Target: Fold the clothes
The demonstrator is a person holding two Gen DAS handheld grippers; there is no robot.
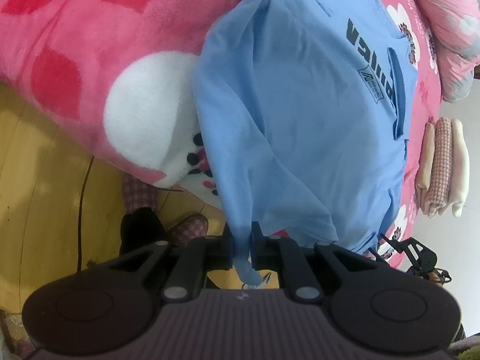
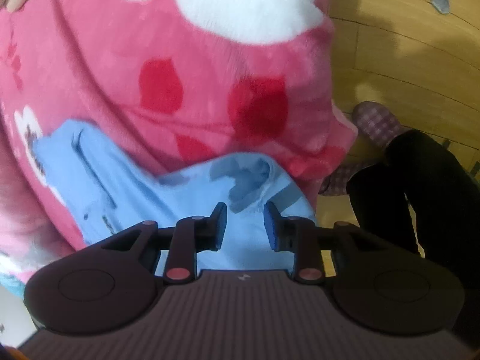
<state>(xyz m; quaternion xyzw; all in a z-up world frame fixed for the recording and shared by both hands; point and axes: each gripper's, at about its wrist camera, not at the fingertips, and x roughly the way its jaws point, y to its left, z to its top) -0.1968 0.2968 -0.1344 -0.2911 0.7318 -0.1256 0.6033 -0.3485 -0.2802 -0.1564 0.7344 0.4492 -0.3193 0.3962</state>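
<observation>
While left tool (image 1: 242,247) pinches blue shirt (image 1: 300,105), right tool (image 2: 244,226) spread apart, seemingly just over it

Left gripper (image 1: 242,241) pinched tight on cloth, right gripper (image 2: 245,225) with jaws parted, grasping nothing.

Light blue cotton shirt (image 1: 300,114) with black lettering; pink fleece blanket (image 1: 99,39) with red and white blotches; yellow wooden floor (image 1: 39,180)
</observation>
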